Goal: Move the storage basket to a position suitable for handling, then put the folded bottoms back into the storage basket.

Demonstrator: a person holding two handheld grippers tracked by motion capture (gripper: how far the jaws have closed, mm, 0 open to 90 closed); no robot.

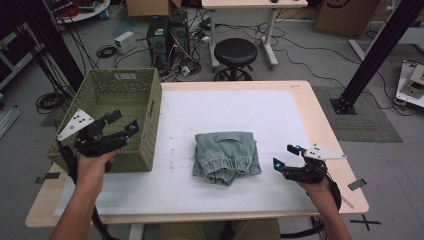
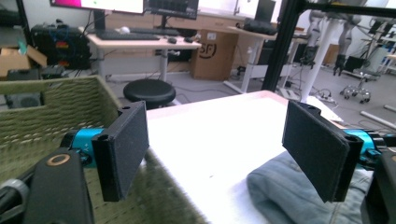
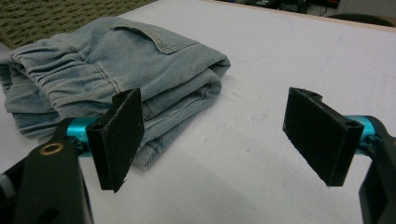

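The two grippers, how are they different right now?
The left gripper is held up over the near wall of the green basket, while the right gripper sits low by the table, to the right of the folded jeans. The left gripper is farther from the jeans; the right gripper is close beside them. Both have their black jaws wide open and hold nothing.

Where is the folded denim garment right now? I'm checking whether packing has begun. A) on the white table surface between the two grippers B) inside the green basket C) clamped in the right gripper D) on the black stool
A: the folded denim garment lies on the white table surface, beside the green basket, and both grippers are open, holding nothing.
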